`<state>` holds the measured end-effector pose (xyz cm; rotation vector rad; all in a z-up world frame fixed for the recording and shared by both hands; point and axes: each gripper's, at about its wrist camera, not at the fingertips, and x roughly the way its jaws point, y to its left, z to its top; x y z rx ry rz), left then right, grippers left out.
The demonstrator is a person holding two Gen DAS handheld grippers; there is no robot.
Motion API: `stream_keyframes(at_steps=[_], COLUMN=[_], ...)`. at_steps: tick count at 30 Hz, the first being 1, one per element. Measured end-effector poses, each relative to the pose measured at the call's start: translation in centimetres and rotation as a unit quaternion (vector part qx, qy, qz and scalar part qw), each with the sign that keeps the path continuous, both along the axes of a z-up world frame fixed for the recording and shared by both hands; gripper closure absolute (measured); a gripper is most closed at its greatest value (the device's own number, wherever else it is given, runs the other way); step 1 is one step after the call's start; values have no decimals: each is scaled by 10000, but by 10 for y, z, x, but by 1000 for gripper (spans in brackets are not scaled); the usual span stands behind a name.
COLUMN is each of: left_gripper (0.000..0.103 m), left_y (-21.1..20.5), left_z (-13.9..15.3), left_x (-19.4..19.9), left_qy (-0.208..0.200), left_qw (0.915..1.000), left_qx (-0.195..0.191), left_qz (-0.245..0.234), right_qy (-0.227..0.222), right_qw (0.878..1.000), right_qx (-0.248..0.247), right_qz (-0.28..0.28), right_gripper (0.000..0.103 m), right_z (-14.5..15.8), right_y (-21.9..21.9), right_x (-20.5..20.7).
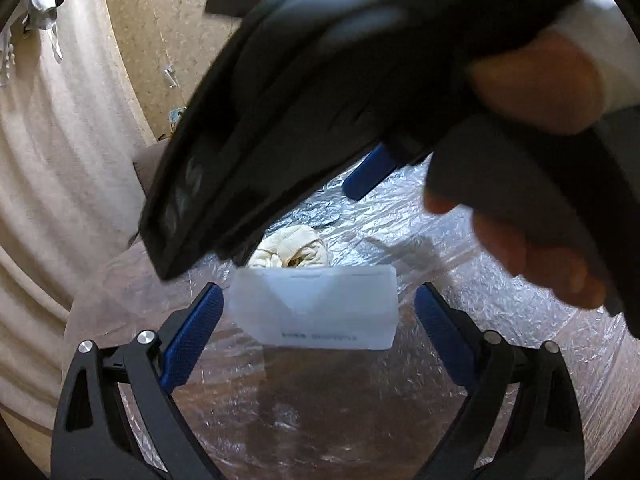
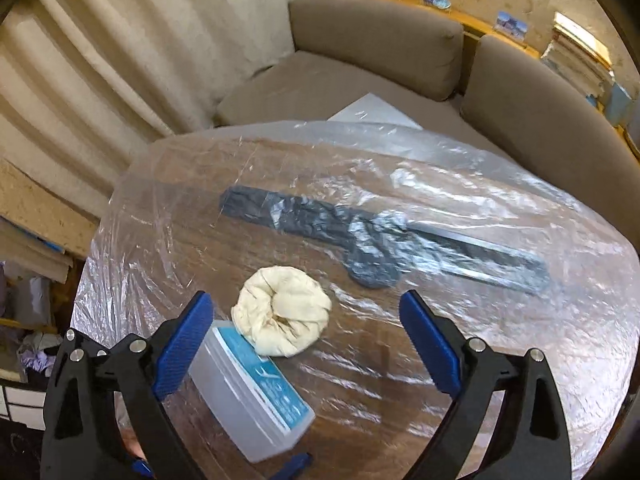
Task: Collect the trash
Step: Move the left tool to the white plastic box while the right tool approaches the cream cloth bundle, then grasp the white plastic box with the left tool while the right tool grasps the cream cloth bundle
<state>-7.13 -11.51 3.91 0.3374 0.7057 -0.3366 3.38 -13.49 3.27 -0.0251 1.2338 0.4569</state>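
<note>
A crumpled cream paper ball [image 2: 282,312] lies on a round wooden table under clear plastic wrap [image 2: 460,184]; it also shows in the left wrist view [image 1: 292,250]. A translucent plastic box [image 2: 252,392] with a blue label lies just before it, seen from its end in the left wrist view [image 1: 316,306]. My left gripper [image 1: 316,320] is open, its blue pads either side of the box. My right gripper [image 2: 306,348] is open above the ball and box. In the left wrist view the right gripper's black body and the hand holding it [image 1: 536,84] fill the top.
A black crumpled plastic strip [image 2: 360,240] lies across the table beyond the ball. A grey sofa [image 2: 376,48] curves behind the table with a white sheet [image 2: 376,114] on its seat. Beige curtains [image 2: 100,60] hang at the left. Photos and books line a shelf [image 2: 512,26].
</note>
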Motion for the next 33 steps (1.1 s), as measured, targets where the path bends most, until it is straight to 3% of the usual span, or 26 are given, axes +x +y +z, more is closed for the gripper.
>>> stream_keyframes(at_steps=[2,5,9,10,17,25,29,33], left_gripper=[17,18,18,18,18,18,18,18], left_y=[2,6,8,9,12,40,50,56], left_z=[-1,-1,-1,0,6,17,20,22], left_x=[-1,-3,-9,-10,-28,-56,-49,-54], left_qy=[-24,-27,-62,-68,-111,-116,-87,-65], left_qw=[10000,10000,9999,9999,9998,9995,9991,9988], left_qx=[87,-7,10,-13,5,-276,-381,-433], left_qz=[-11,-65,-133,-120,-177,53,146,221], right_qy=[60,68,118,90,-32,-296,-309,-306], right_qw=[9999,9995,9994,9993,9995,9994,9993,9995], right_qx=[-120,-279,-187,-223,-244,20,-87,38], right_qz=[72,130,271,271,219,171,170,40], right_gripper=[14,23,44,55,59,67,67,29], right_z=[-5,-9,-12,-12,-9,5,1,-3], right_y=[8,15,22,23,23,14,14,14], right_x=[3,4,5,3,2,-7,-10,-13])
